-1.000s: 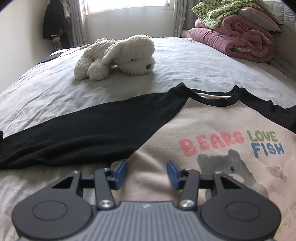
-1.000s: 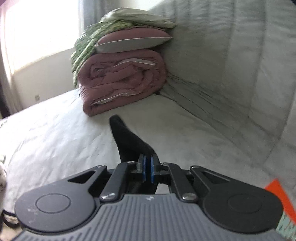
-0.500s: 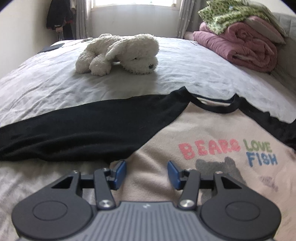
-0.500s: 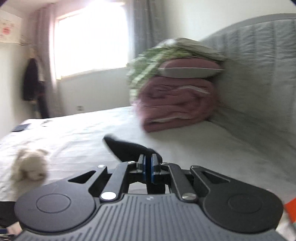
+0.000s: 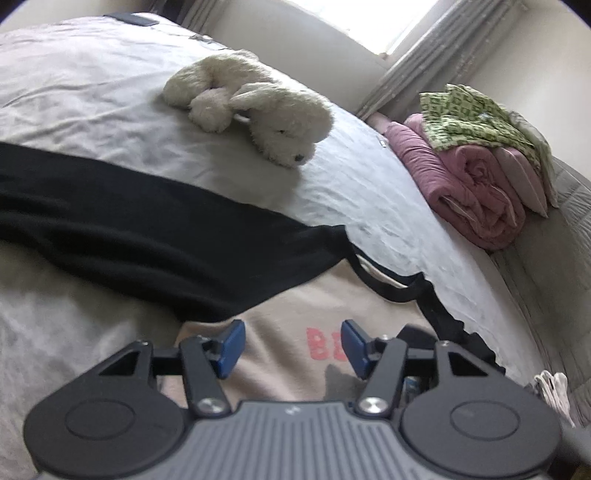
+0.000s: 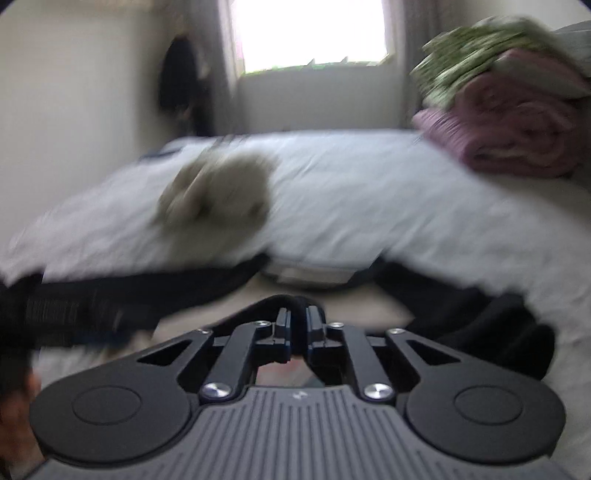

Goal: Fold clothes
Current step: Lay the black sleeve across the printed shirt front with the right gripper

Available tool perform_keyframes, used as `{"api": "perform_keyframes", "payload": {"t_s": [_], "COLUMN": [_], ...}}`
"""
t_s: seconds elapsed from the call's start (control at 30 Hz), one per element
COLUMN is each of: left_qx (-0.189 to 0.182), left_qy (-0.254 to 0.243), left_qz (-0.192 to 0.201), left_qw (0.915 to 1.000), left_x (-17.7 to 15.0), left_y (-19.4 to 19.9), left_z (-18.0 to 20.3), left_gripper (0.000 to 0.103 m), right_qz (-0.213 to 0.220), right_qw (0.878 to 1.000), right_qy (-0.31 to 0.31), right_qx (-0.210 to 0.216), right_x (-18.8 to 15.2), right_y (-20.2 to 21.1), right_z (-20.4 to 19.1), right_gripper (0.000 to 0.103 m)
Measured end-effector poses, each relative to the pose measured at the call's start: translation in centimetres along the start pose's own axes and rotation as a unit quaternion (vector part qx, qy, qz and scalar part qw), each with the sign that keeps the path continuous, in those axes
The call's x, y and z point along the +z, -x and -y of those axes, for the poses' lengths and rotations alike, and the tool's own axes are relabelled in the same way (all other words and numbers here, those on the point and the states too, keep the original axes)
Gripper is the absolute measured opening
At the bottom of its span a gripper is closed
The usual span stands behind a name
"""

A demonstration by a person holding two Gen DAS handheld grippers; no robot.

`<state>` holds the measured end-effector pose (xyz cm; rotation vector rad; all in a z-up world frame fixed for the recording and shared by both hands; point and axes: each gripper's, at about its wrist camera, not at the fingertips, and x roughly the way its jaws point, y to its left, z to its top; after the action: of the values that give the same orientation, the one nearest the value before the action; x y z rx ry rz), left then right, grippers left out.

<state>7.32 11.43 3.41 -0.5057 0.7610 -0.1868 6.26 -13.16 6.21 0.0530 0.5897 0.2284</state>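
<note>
A beige shirt (image 5: 295, 306) with black sleeves and red lettering lies face up on the bed. Its left black sleeve (image 5: 129, 229) stretches out to the left. My left gripper (image 5: 288, 343) is open and empty, low over the shirt's chest. My right gripper (image 6: 297, 325) is shut on the end of the right black sleeve (image 6: 284, 301) and holds it over the shirt's front; the rest of that sleeve (image 6: 480, 317) trails to the right. The right wrist view is motion-blurred.
A white plush dog (image 5: 258, 107) lies on the grey bed sheet (image 5: 92, 99) beyond the shirt. Folded pink quilts and a green blanket (image 5: 480, 166) are stacked by the headboard at the right. A window (image 6: 310, 33) is on the far wall.
My right gripper has swung left with the black sleeve, from facing the headboard to over the shirt. My left gripper has tilted and turned, staying open over the chest.
</note>
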Motion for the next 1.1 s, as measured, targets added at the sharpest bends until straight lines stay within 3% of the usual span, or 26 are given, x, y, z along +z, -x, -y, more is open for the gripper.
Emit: {"api": "perform_keyframes", "payload": {"t_s": [0.2, 0.3, 0.5, 0.73, 0.83, 0.93, 1.07, 1.1], "left_qx": [-0.005, -0.008, -0.042, -0.051, -0.046, -0.038, -0.038, -0.038], "left_qy": [-0.012, -0.025, -0.015, -0.032, -0.036, -0.035, -0.027, -0.030], "left_qz": [-0.010, -0.014, -0.038, -0.043, -0.038, -0.034, -0.030, -0.030], "left_qw": [0.9999, 0.9996, 0.9983, 0.9973, 0.9976, 0.9981, 0.9984, 0.9984], "left_x": [-0.3, -0.6, -1.3, -1.8, -1.6, -1.2, -0.9, -1.0], "left_y": [-0.3, -0.5, -1.0, -1.0, -0.7, -0.6, -0.3, -0.3], "left_z": [0.6, 1.1, 1.5, 2.4, 2.2, 1.7, 1.4, 1.5], "left_gripper": [0.059, 0.059, 0.059, 0.060, 0.062, 0.062, 0.062, 0.062], "right_qz": [-0.027, -0.010, -0.003, -0.045, -0.053, -0.062, -0.090, -0.087], "right_qw": [0.999, 1.000, 1.000, 0.991, 0.990, 0.983, 0.969, 0.971], "right_qy": [-0.019, -0.027, -0.025, 0.098, 0.088, 0.103, 0.171, 0.172], "right_qx": [0.027, -0.005, -0.018, 0.077, 0.094, 0.137, 0.157, 0.143], "right_x": [-1.6, -1.3, -1.1, -2.7, -2.5, -2.7, -3.9, -4.0], "right_y": [2.2, 4.0, 6.1, 3.6, 2.4, 2.5, 2.9, 2.9], "right_z": [1.7, 4.3, 7.9, 2.5, 1.7, 0.9, -0.6, -0.6], "right_gripper": [0.026, 0.040, 0.041, 0.041, 0.041, 0.042, 0.041, 0.041]}}
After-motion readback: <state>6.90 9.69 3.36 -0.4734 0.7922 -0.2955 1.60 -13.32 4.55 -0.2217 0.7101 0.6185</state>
